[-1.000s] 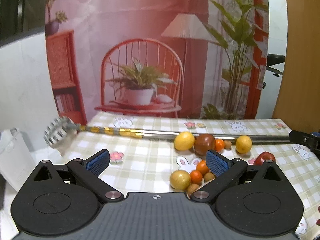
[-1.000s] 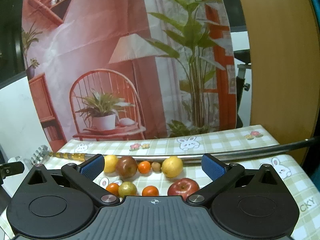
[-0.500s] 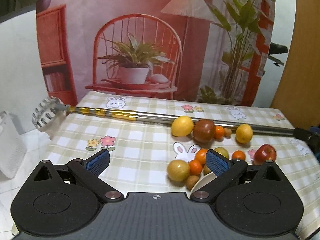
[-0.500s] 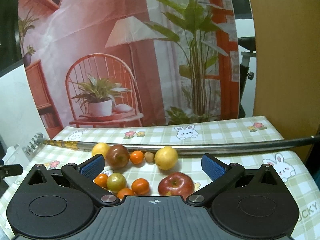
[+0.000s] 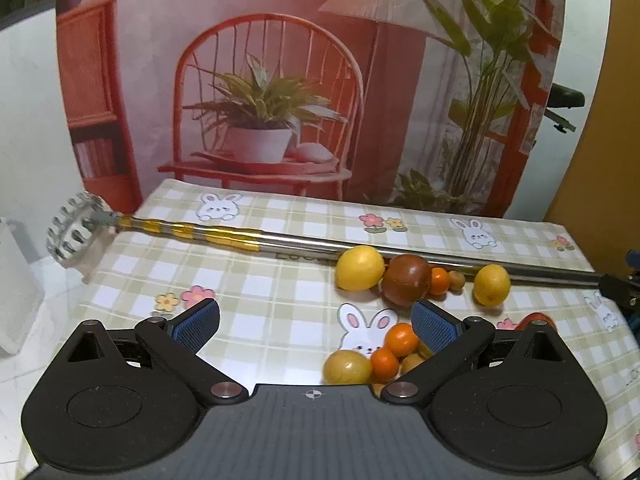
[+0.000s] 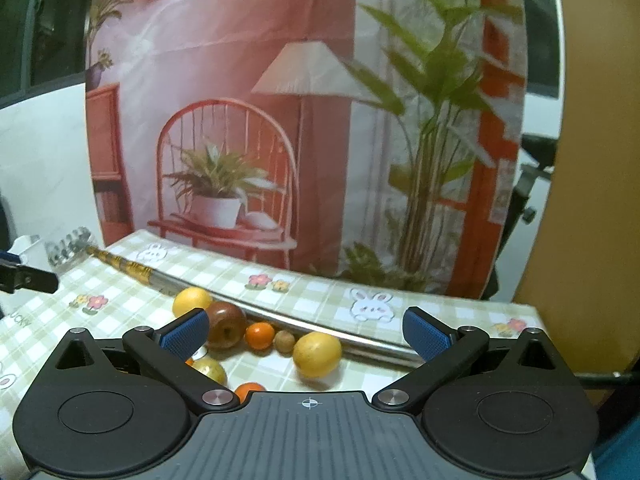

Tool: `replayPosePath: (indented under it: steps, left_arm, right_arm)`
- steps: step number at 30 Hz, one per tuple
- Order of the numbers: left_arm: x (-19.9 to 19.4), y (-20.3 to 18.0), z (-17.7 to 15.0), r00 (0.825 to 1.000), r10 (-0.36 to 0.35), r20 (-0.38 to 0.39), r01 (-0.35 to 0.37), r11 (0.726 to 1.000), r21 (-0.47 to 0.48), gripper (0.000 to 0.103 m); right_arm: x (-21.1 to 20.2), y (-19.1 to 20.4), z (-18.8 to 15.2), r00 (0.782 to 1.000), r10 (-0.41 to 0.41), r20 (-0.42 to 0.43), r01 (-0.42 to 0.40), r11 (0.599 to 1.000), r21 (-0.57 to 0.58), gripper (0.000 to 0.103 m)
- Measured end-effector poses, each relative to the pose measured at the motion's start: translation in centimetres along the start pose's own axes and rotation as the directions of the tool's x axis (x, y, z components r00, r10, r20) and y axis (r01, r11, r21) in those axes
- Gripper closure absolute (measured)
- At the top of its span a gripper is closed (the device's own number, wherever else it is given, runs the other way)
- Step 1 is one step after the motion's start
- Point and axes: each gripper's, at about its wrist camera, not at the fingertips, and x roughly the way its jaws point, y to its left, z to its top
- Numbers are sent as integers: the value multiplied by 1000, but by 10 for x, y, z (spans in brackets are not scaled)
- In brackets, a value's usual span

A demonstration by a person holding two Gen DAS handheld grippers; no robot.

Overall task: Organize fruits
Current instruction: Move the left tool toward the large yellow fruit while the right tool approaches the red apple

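Fruits lie on a checked tablecloth (image 5: pixel 260 292). A back row rests against a metal pole (image 5: pixel 280 242): a yellow lemon (image 5: pixel 359 268), a dark red-brown apple (image 5: pixel 406 284), a small orange (image 5: pixel 439 280), a small brown fruit (image 5: pixel 457 279) and a second lemon (image 5: pixel 491 284). Nearer lie oranges (image 5: pixel 401 338), a yellow-green fruit (image 5: pixel 346 366) and a red apple (image 5: pixel 534 318), partly hidden. My left gripper (image 5: pixel 316 322) is open and empty, above the cloth left of the near fruits. My right gripper (image 6: pixel 306 328) is open and empty, over the row's lemon (image 6: pixel 317 354) and orange (image 6: pixel 259 335).
The pole crosses the table and ends in a toothed metal head (image 5: pixel 74 228) at the far left edge. A printed backdrop (image 5: pixel 320 80) stands behind the table. A wooden panel (image 6: pixel 600 160) is at the right. The left gripper's tip (image 6: pixel 24 278) shows at the right wrist view's left edge.
Both grippers have moved in over the table and tilted; the fruits sit lower and nearer in both views. The right view has swung right, and the red apple has dropped out of it. Both stay open.
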Motion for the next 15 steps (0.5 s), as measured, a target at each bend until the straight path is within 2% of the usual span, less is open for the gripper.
replayPosePath:
  steps: [7, 15]
  left_arm:
    - [16, 3, -3, 998, -59, -33, 59, 998, -7, 0]
    - [35, 6, -10, 992, -105, -72, 104, 995, -13, 8]
  right_arm:
    - [15, -8, -6, 1000, 3, -27, -2, 999, 45, 0]
    - [30, -18, -23, 994, 73, -76, -60, 984, 167, 0]
